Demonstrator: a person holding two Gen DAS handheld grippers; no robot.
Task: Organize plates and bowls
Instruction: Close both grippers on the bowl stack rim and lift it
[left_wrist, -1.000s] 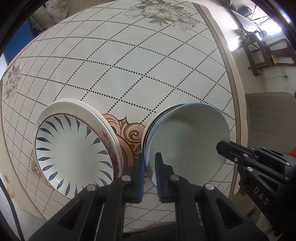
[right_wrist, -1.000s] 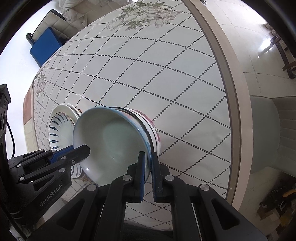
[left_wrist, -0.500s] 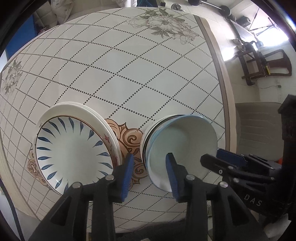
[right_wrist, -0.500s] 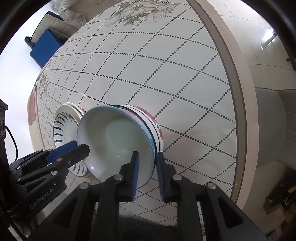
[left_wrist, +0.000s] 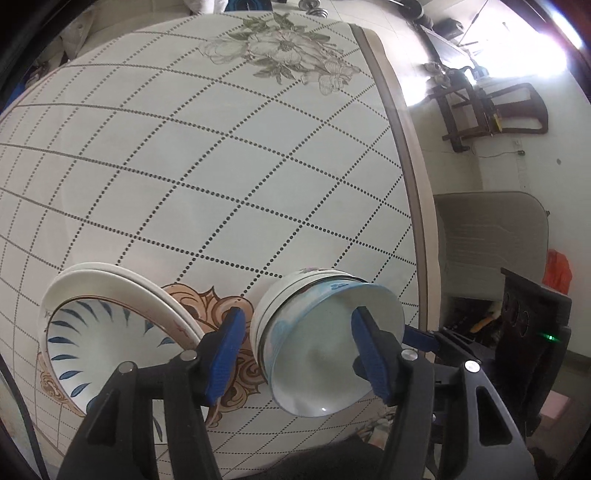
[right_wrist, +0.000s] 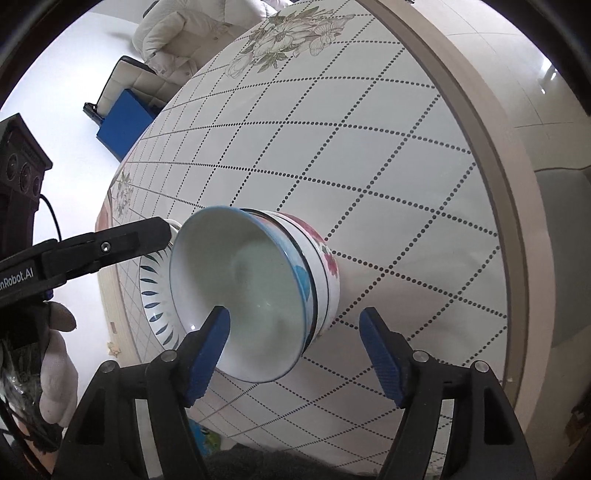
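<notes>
A stack of bowls (left_wrist: 314, 332) (right_wrist: 255, 288) stands on the patterned table (left_wrist: 221, 166), topped by a pale blue-rimmed bowl. Left of it lies a stack of plates (left_wrist: 110, 332) (right_wrist: 155, 295) with blue leaf marks. My left gripper (left_wrist: 297, 354) straddles the top bowl's left rim; its jaws are opening and the pads are off the rim. My right gripper (right_wrist: 295, 354) straddles the right rim the same way, jaws opening, one finger over the bowl's inside and one outside. Each gripper shows in the other's view: the right gripper (left_wrist: 424, 338) and the left gripper (right_wrist: 110, 243).
The table's brown edge (right_wrist: 517, 221) curves close on the right, with a grey chair seat (left_wrist: 491, 240) beyond it. A blue box (right_wrist: 122, 125) and a white jacket (right_wrist: 192, 33) lie past the far side. A gloved hand (right_wrist: 55, 369) holds the left gripper.
Both grippers were shut on the top bowl's rim; both have spread their jaws and let go. The bowl stays on the stack, and both grippers have drawn back a little.
</notes>
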